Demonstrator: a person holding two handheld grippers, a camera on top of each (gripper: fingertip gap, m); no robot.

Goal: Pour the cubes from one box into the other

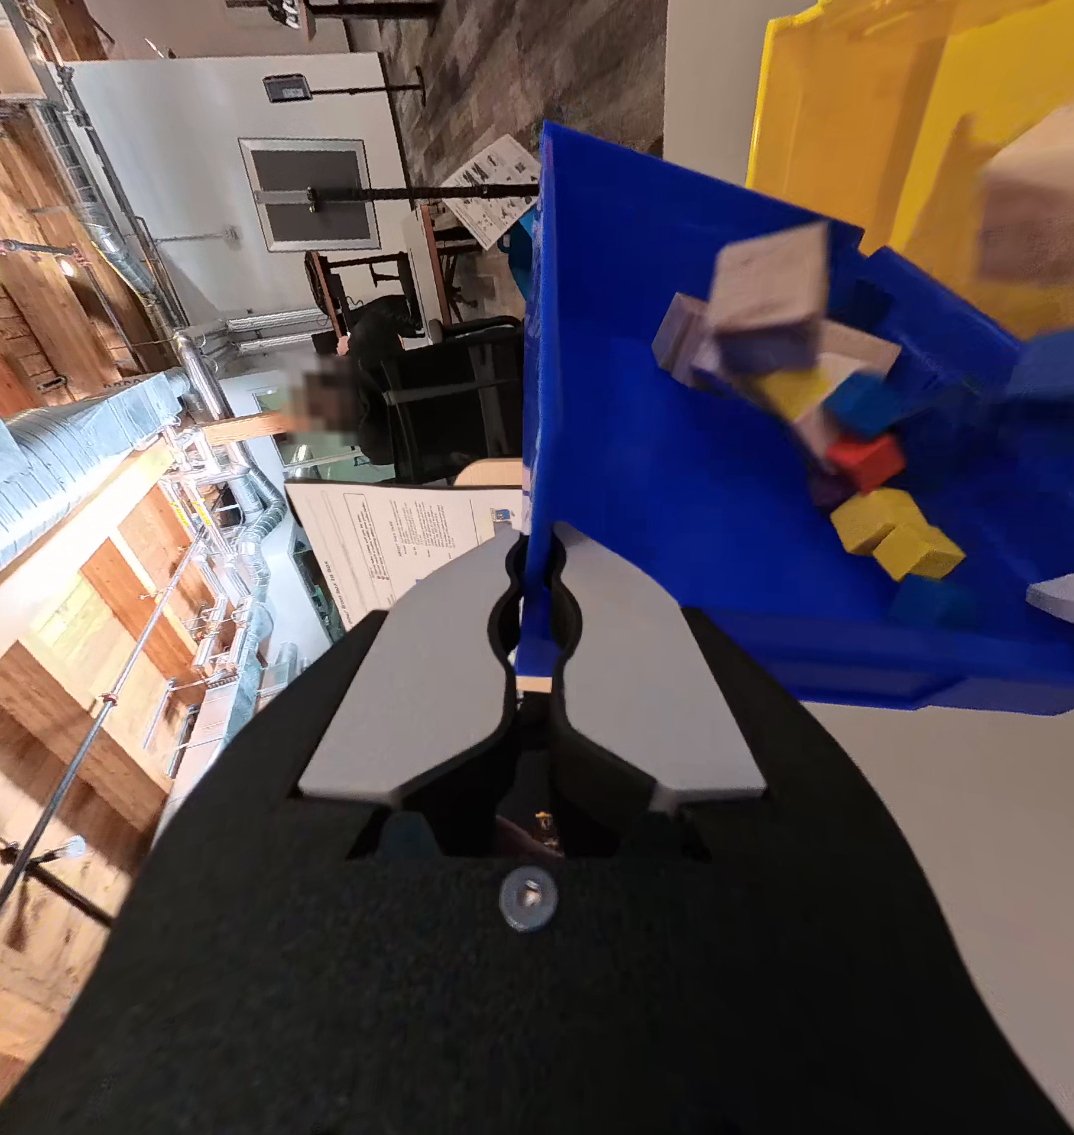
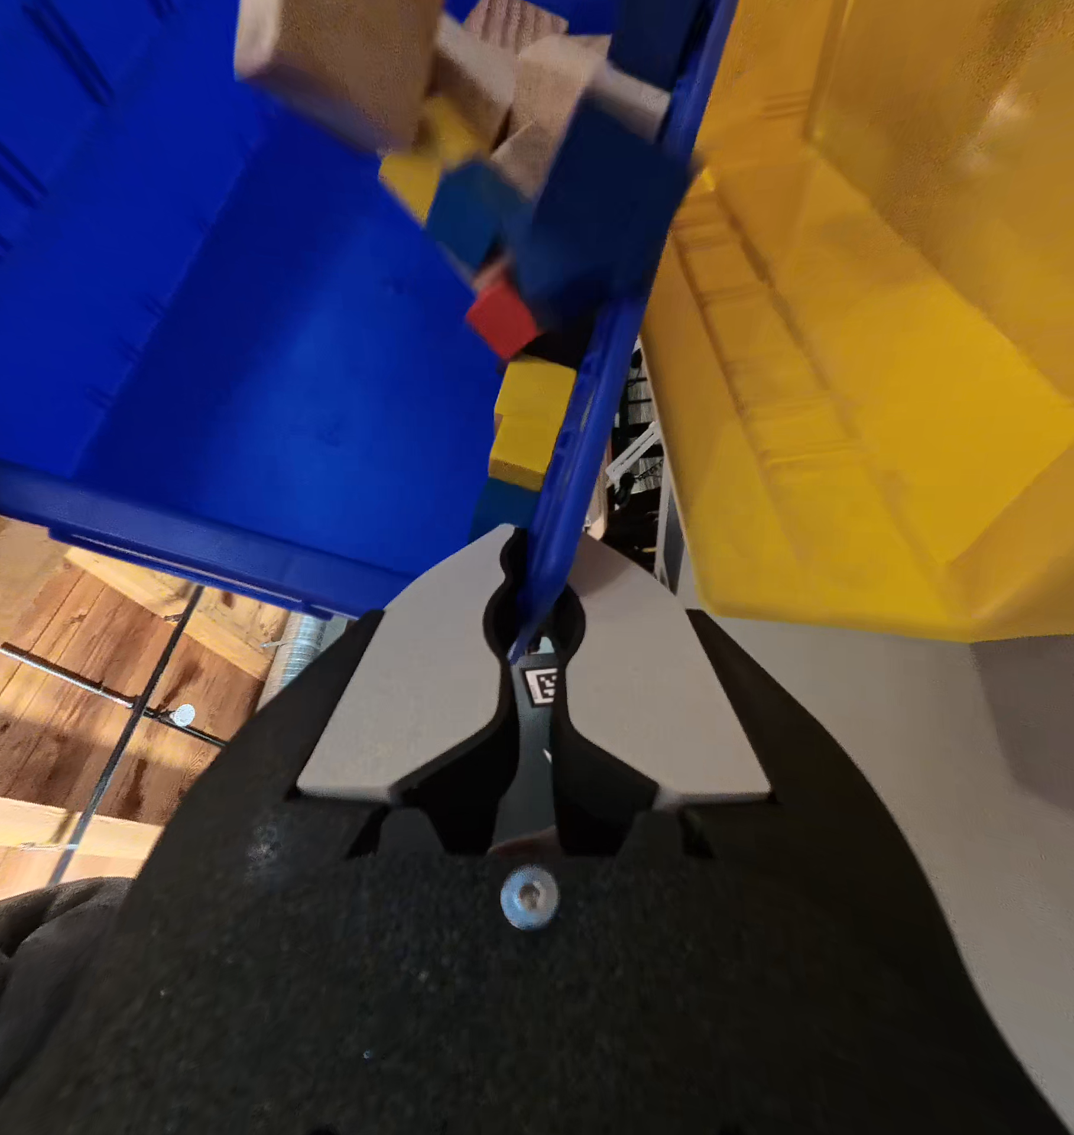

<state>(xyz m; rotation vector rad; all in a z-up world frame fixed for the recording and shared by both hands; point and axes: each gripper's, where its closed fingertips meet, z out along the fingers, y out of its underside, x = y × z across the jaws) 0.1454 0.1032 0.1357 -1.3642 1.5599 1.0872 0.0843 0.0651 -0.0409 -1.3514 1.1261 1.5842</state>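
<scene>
Blue plastic fills both views: you have the blue box (image 1: 675, 430) lifted and tipped over steeply, and the pour is under way but not finished. Your left gripper (image 1: 537, 589) is pinched tight on one thin wall of it; your right gripper (image 2: 537, 589) is clamped the same way on the rim of another wall.

Going left to right in the right wrist view, the box floor is bare at the left, and the cubes (image 2: 509, 233) have slid into a heap against the wall nearest the yellow box (image 2: 890, 307), several blurred as they tumble. One pale cube (image 1: 1038, 215) already shows against the yellow interior, so I judge a few are crossing while most remain.

Your blue box points its open mouth toward the yellow one, its long axis tilted down that way. The yellow box rests on the pale desk (image 2: 1013, 798), just beside the blue rim.
</scene>
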